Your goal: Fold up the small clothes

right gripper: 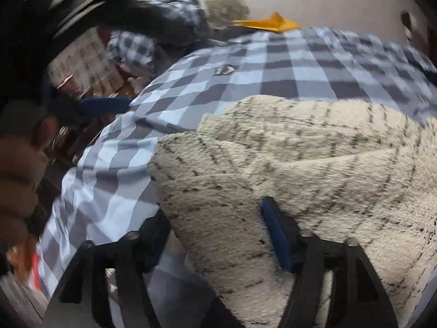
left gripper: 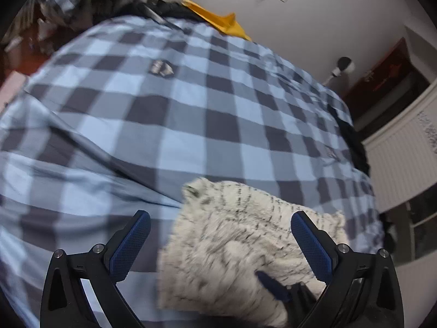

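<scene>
Right claw (right gripper: 218, 227) is standing wide apart, and the fluffy cream garment (right gripper: 286, 169) is bulging up between its two arms; the blue pad on the picture's right is lying along the fleece, while the other arm is sitting down at the garment's left edge, so no pinch is showing on the cloth. Left claw (left gripper: 220, 225) is also gaping, nothing clamped, hovering over the near left part of the same garment (left gripper: 245, 235) in its own view. From the left claw the bundle is spreading away to the picture's right and forward. From the right claw it is running out ahead and to the picture's right, so its long axis is looking crosswise between the two claws. My read: the right claw is the nearer one, practically on the cloth, and the next fold depends on catching that near edge. Beyond the garment, the checked blue bedspread (left gripper: 191, 109) is carrying everything. Farther back, something yellow (left gripper: 218, 19) is lying at the bed's far end.
</scene>
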The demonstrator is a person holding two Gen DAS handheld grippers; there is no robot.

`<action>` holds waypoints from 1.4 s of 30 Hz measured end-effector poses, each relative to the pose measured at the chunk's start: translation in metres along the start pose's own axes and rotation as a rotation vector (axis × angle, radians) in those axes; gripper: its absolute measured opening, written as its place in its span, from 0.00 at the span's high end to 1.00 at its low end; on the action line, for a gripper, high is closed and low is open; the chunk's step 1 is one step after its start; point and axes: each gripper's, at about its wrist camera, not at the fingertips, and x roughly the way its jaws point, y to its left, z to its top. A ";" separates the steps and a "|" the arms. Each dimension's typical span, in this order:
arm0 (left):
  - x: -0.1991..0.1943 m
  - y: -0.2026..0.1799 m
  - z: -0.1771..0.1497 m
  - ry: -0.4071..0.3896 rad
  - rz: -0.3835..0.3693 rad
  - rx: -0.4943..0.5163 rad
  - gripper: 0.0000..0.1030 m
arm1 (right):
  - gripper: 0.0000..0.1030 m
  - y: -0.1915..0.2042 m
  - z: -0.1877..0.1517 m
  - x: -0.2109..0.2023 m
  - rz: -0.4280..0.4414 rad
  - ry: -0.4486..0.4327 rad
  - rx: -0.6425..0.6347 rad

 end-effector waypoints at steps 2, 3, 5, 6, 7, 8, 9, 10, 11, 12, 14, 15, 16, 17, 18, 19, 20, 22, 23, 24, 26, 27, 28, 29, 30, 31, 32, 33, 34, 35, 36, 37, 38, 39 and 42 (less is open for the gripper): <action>0.028 -0.003 -0.005 0.088 -0.040 0.033 0.00 | 0.01 0.005 0.000 -0.001 0.038 0.025 -0.025; 0.041 -0.001 -0.006 0.120 -0.013 0.038 0.00 | 0.00 0.007 0.002 -0.002 0.036 0.042 -0.028; 0.067 0.013 -0.014 0.191 0.056 0.015 0.00 | 0.00 0.011 0.000 -0.003 -0.006 0.072 -0.075; 0.079 0.024 -0.018 0.234 0.054 -0.020 0.00 | 0.01 0.013 -0.005 -0.007 -0.037 0.087 -0.123; 0.084 0.030 -0.020 0.249 0.033 -0.050 0.00 | 0.01 0.013 -0.008 -0.011 -0.034 0.095 -0.147; 0.089 0.039 -0.022 0.256 0.009 -0.096 0.00 | 0.01 0.012 -0.011 -0.016 -0.033 0.109 -0.165; 0.091 0.042 -0.023 0.255 0.007 -0.112 0.00 | 0.01 0.009 -0.012 -0.026 -0.024 0.137 -0.172; 0.091 0.041 -0.023 0.252 0.018 -0.103 0.00 | 0.01 0.004 -0.013 -0.035 0.001 0.148 -0.158; 0.090 0.036 -0.023 0.235 0.049 -0.065 0.00 | 0.01 -0.002 -0.012 -0.046 0.039 0.155 -0.131; 0.088 0.031 -0.023 0.215 0.083 -0.023 0.00 | 0.01 -0.012 -0.011 -0.066 0.086 0.146 -0.087; 0.083 0.015 -0.024 0.173 0.163 0.081 0.00 | 0.01 -0.027 -0.010 -0.094 0.073 0.090 -0.041; 0.081 0.009 -0.025 0.158 0.192 0.116 0.00 | 0.01 -0.040 -0.011 -0.111 -0.022 0.058 -0.020; 0.079 0.003 -0.025 0.144 0.222 0.151 0.00 | 0.01 -0.049 -0.014 -0.118 -0.114 0.059 -0.010; 0.077 -0.002 -0.026 0.129 0.248 0.184 0.00 | 0.01 -0.058 -0.018 -0.121 -0.199 0.071 -0.009; 0.077 -0.005 -0.026 0.118 0.264 0.204 0.00 | 0.01 -0.069 -0.025 -0.120 -0.295 0.113 -0.017; 0.075 -0.005 -0.026 0.110 0.275 0.219 0.00 | 0.01 -0.074 -0.029 -0.116 -0.353 0.154 -0.015; 0.074 -0.006 -0.025 0.103 0.280 0.227 0.00 | 0.01 -0.080 -0.032 -0.111 -0.389 0.193 -0.003; 0.072 -0.003 -0.024 0.099 0.278 0.222 0.00 | 0.01 -0.082 -0.033 -0.101 -0.331 0.247 0.012; 0.072 -0.001 -0.023 0.101 0.270 0.212 0.00 | 0.01 -0.079 -0.032 -0.096 -0.312 0.271 0.000; 0.071 0.001 -0.023 0.104 0.263 0.201 0.00 | 0.01 -0.074 -0.034 -0.087 -0.303 0.312 -0.031; 0.071 0.005 -0.023 0.109 0.251 0.179 0.00 | 0.01 -0.072 -0.040 -0.073 -0.332 0.370 -0.072; 0.073 0.005 -0.023 0.110 0.247 0.174 0.00 | 0.02 -0.073 -0.044 -0.066 -0.388 0.389 -0.087; 0.072 0.006 -0.022 0.107 0.249 0.172 0.00 | 0.01 -0.076 -0.044 -0.064 -0.432 0.383 -0.095; 0.074 0.004 -0.022 0.103 0.255 0.173 0.00 | 0.01 -0.077 -0.041 -0.061 -0.466 0.368 -0.104; 0.075 0.003 -0.021 0.097 0.263 0.175 0.00 | 0.01 -0.076 -0.038 -0.056 -0.494 0.347 -0.138; 0.075 0.003 -0.021 0.091 0.272 0.177 0.00 | 0.01 -0.073 -0.037 -0.052 -0.520 0.336 -0.177; 0.076 0.003 -0.021 0.087 0.279 0.178 0.00 | 0.01 -0.068 -0.037 -0.047 -0.550 0.323 -0.224; 0.076 0.003 -0.021 0.083 0.285 0.177 0.00 | 0.02 -0.059 -0.036 -0.046 -0.568 0.290 -0.268; 0.076 0.004 -0.020 0.077 0.290 0.174 0.00 | 0.02 -0.052 -0.036 -0.049 -0.567 0.248 -0.291; 0.076 0.005 -0.020 0.073 0.291 0.171 0.00 | 0.02 -0.046 -0.034 -0.052 -0.570 0.207 -0.306; 0.077 0.006 -0.020 0.072 0.290 0.167 0.00 | 0.02 -0.042 -0.032 -0.052 -0.591 0.171 -0.310; 0.077 0.006 -0.020 0.072 0.288 0.163 0.00 | 0.03 -0.044 -0.031 -0.048 -0.608 0.169 -0.301; 0.078 0.006 -0.021 0.073 0.280 0.159 0.00 | 0.03 -0.048 -0.032 -0.042 -0.625 0.189 -0.276; 0.080 0.006 -0.023 0.076 0.270 0.157 0.00 | 0.03 -0.058 -0.033 -0.036 -0.637 0.223 -0.232; 0.084 0.002 -0.025 0.078 0.250 0.160 0.00 | 0.03 -0.083 -0.038 -0.037 -0.643 0.258 -0.101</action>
